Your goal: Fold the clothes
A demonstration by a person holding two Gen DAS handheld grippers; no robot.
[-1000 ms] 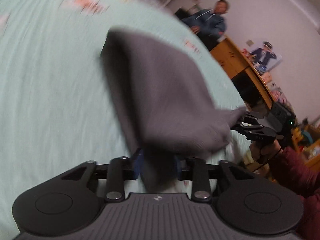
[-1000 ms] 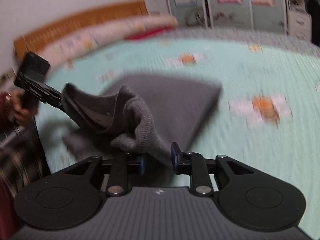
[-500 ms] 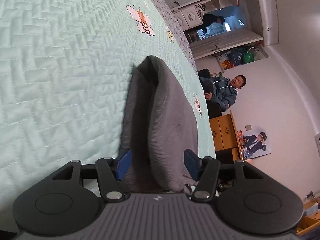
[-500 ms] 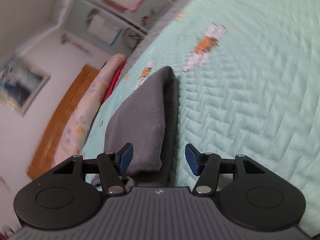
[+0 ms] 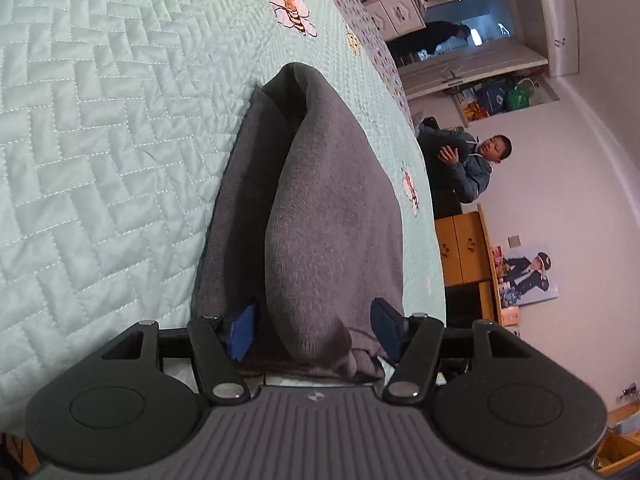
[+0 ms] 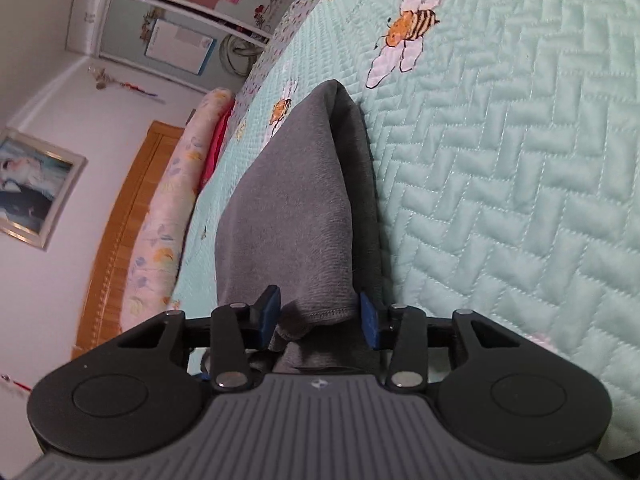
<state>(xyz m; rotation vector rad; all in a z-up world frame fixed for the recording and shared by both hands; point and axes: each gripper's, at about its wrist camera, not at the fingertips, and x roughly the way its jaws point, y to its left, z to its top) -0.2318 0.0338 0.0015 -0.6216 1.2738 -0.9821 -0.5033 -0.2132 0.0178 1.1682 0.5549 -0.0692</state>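
Grey knit garment point(image 5: 320, 208), folded over on itself, lying on the mint quilted bedspread point(image 5: 100, 128). The left gripper point(image 5: 312, 328) sits at the garment's near edge, its blue-padded fingers point(image 5: 240, 330) spread wide on either side of the raised upper fold. The right gripper point(image 6: 318, 322) sits at the opposite near edge of the garment point(image 6: 296, 200), fingers point(image 6: 368, 320) likewise apart, flanking the hemmed fold without pinching it. Embroidered bees point(image 6: 412, 24) mark the bedspread beyond the garment.
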